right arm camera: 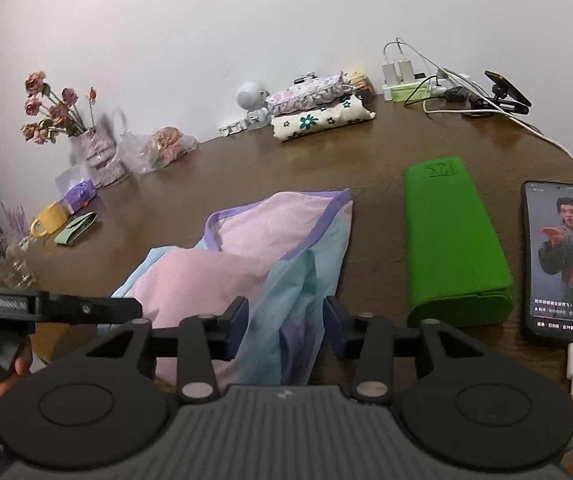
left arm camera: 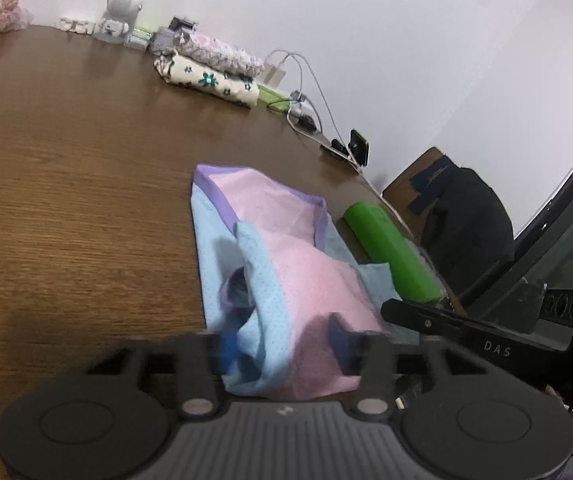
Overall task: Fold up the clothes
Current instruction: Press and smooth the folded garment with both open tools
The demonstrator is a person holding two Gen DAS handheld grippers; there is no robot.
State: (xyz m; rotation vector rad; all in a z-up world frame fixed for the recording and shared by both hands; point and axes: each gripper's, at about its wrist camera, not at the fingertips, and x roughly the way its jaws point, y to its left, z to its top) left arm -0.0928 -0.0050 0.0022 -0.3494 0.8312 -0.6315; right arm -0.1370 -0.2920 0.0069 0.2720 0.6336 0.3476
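A pink and light-blue garment (left arm camera: 270, 216) (right arm camera: 278, 232) with purple trim lies partly folded on the brown wooden table (left arm camera: 66, 160). Its near edge is bunched up and raised. My left gripper (left arm camera: 282, 344) is shut on the pink and blue bunch at the near left side. My right gripper (right arm camera: 286, 324) is shut on a hanging blue fold at the near right side. Cloth fills the gap between both pairs of fingers. In the right wrist view a hand (right arm camera: 2, 376) holds the left gripper's body at the left edge.
A green case (right arm camera: 450, 240) (left arm camera: 390, 252) lies just right of the garment, with a lit phone (right arm camera: 562, 260) beyond it. Folded clothes (right arm camera: 318, 112) are stacked by the wall beside chargers and cables (right arm camera: 426, 84). A flower vase (right arm camera: 98, 152) and yellow mug (right arm camera: 48, 218) stand far left.
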